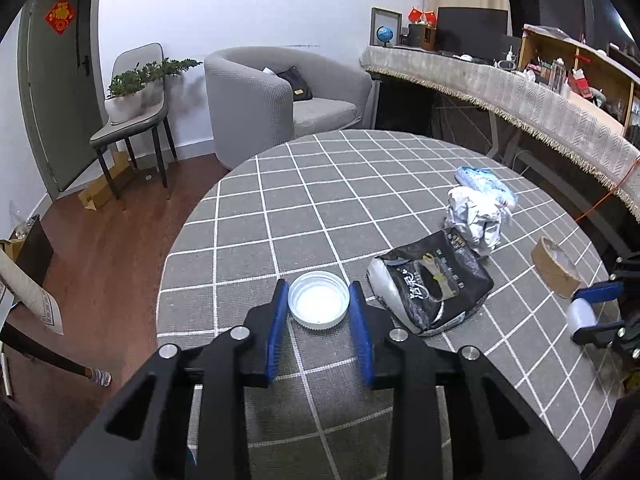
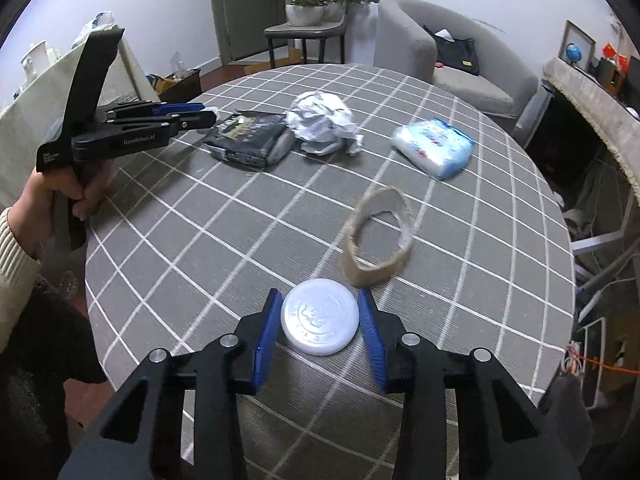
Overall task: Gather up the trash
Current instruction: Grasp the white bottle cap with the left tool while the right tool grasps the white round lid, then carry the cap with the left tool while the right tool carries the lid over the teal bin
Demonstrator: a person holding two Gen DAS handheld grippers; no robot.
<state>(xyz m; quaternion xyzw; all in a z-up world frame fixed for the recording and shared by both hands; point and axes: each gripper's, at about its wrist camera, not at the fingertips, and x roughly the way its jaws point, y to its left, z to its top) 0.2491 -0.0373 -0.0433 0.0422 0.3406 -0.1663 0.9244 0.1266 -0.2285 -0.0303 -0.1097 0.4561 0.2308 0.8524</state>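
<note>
Left wrist view is showing the left hand-held gripper point(image 1: 319, 300) pinching a white lid point(image 1: 319, 305) lying rim-up on the checked counter point(image 1: 320, 200), its blue pads point(image 1: 280, 316) pressing on both sides. Just beyond to the right, a black pouch point(image 1: 430, 284) is lying flat, with a crumpled foil ball point(image 1: 474, 216) touching its far corner and a blue-white plastic packet point(image 1: 486, 186) behind that. A cardboard tape ring point(image 1: 554, 266) is sitting near the counter's right edge.

Right wrist view is showing the right hand-held gripper point(image 2: 319, 322) gripping a white embossed disc point(image 2: 319, 322), flat on the cloth between its jaws. The tape ring point(image 2: 378, 240) is standing just past it. A person's hand point(image 2: 66, 196) in a cream sleeve is holding the left tool on the left.
</note>
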